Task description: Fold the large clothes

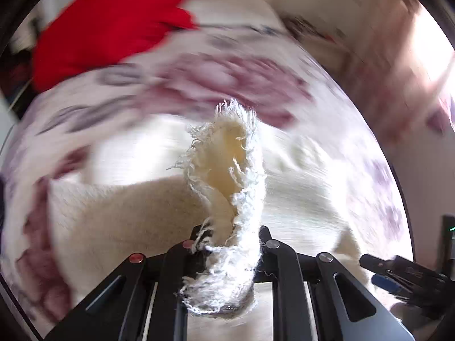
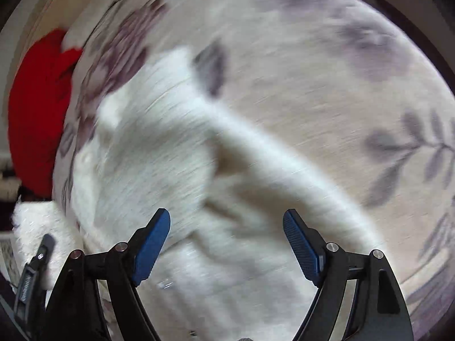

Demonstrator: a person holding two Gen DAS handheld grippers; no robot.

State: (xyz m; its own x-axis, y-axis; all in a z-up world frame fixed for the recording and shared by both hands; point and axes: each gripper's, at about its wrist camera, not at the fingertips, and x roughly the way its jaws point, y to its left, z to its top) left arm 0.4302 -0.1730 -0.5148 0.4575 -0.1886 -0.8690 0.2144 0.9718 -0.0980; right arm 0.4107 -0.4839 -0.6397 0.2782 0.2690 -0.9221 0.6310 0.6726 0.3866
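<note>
A cream, fuzzy knit garment (image 1: 298, 170) lies spread on a floral bedspread (image 1: 227, 76). My left gripper (image 1: 230, 240) is shut on a fringed edge of it, and that bunch of fabric (image 1: 227, 156) stands up from between the fingers. In the right wrist view the same garment (image 2: 159, 147) lies rumpled below my right gripper (image 2: 226, 227). Its blue pads (image 2: 150, 244) stand wide apart with nothing between them. The left gripper (image 2: 42, 253) shows at the lower left with a white tuft of the garment. Both views are blurred by motion.
A red cloth (image 1: 113, 22) lies at the far left side of the bed, also visible as the red cloth (image 2: 37, 108) in the right wrist view. The bedspread (image 2: 327, 85) extends wide to the right. A pale wall or floor (image 1: 369, 14) borders the bed.
</note>
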